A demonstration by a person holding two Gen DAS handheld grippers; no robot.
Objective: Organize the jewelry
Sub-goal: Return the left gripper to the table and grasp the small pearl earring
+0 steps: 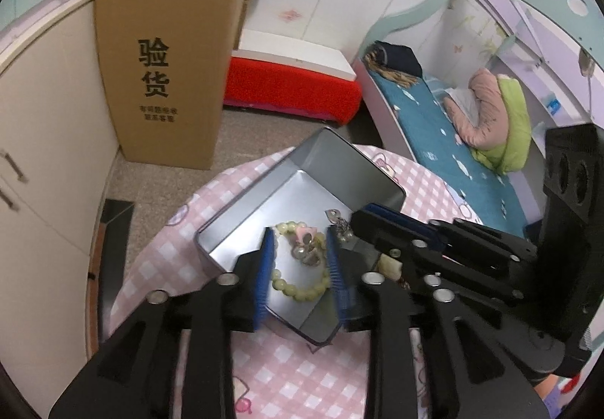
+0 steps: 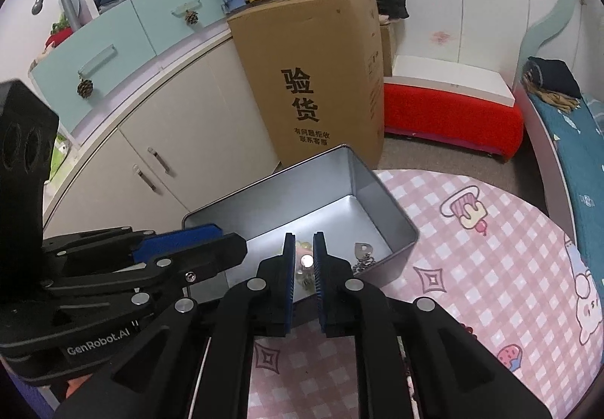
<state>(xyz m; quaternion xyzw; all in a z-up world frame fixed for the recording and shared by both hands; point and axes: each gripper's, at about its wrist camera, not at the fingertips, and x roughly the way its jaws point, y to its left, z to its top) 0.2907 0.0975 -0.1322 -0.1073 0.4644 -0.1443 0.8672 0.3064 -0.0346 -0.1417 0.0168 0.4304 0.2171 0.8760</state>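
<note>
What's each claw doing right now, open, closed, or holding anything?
Left claw: open, empty, pads either side of the bead bracelet in the tin.
Right claw: slightly open over the tin, holding nothing visible.

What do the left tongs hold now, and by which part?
Nothing. The left tongs stand open over the tin; the bead bracelet lies on its floor between the pads, not pinched.

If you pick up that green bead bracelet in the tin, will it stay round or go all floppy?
The bead bracelet would probably droop: it looks like separate round beads on a string. The smooth beads may slip from the pads. It should be fairly light, and if dropped it would likely stay inside the metal tin.
</note>
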